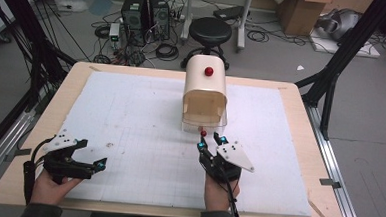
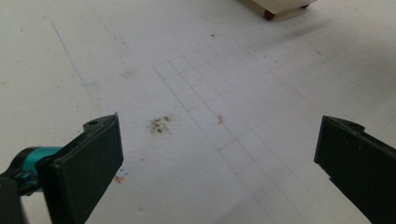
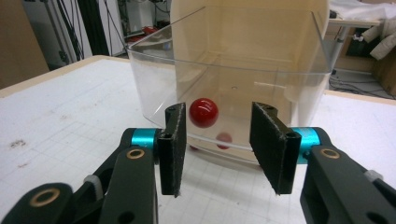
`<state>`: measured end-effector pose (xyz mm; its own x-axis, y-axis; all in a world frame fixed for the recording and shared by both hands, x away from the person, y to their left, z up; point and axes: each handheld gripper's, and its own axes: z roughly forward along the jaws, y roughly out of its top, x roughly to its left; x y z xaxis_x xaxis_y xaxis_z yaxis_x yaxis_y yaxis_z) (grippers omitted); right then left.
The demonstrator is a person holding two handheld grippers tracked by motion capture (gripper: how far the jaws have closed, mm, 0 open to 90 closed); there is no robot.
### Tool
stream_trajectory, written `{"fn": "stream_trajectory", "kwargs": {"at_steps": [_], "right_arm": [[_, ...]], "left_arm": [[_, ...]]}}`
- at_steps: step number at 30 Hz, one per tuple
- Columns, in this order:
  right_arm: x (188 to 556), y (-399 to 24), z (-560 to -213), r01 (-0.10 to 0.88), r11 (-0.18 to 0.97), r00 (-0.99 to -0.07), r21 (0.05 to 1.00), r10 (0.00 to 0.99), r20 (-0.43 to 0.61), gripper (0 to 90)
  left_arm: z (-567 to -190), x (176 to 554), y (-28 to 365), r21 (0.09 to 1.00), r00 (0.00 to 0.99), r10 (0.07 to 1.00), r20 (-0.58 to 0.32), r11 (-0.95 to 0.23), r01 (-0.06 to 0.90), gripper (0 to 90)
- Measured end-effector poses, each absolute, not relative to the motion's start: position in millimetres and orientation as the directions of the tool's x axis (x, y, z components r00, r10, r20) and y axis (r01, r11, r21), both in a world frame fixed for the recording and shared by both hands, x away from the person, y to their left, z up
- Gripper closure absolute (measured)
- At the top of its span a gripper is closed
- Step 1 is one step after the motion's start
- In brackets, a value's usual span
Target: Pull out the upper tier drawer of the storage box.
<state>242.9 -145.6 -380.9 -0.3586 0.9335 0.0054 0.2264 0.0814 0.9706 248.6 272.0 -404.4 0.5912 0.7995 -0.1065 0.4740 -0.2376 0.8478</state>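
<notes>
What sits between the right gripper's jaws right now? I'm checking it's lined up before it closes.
The drawer's red knob sits between the open jaws of the right gripper, nearer one jaw, seen in the right gripper view.

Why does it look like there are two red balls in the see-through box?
In the right gripper view, the clear drawer is shiny, so the red knob gets a paler reflection below it; in the left gripper view, the near jaws look soft and blurry while the foam board stays sharper.
</notes>
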Motion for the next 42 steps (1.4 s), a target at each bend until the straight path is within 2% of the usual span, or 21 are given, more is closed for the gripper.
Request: {"fn": "stream_trajectory", "kwargs": {"at_steps": [8, 17, 20, 27, 33, 42], "right_arm": [[239.7, -148.3, -380.3, 0.225, 0.086, -0.382, 0.97, 0.924, 0.006, 53.1], [237.7, -160.7, -377.6, 0.227, 0.095, -0.419, 0.969, 0.908, 0.009, 43.4], [238.9, -166.0, -375.2, 0.242, 0.095, -0.442, 0.966, 0.897, 0.022, 36.5], [241.8, -174.5, -372.3, 0.255, 0.116, -0.471, 0.96, 0.882, 0.018, 28.2], [250.1, -187.0, -373.0, 0.299, 0.105, -0.497, 0.949, 0.865, 0.06, 15.0], [258.6, -196.2, -372.2, 0.333, 0.138, -0.573, 0.933, 0.815, 0.083, 12.4]], "left_arm": [[-404.5, 248.6, 271.8, 0.847, 0.591, 0.8, -0.107, -0.237, 0.475, 1.7], [-404.1, 248.6, 272.3, 0.847, 0.59, 0.8, -0.11, -0.235, 0.477, 1.7], [-403.8, 248.3, 271.7, 0.847, 0.59, 0.8, -0.112, -0.234, 0.478, 1.7], [-404.1, 248.8, 269.6, 0.846, 0.594, 0.796, -0.117, -0.233, 0.479, 1.7], [-404.4, 250.2, 269.3, 0.846, 0.594, 0.795, -0.12, -0.231, 0.48, 1.7], [-405.7, 250.5, 268.8, 0.846, 0.596, 0.793, -0.126, -0.227, 0.482, 1.7]]}}
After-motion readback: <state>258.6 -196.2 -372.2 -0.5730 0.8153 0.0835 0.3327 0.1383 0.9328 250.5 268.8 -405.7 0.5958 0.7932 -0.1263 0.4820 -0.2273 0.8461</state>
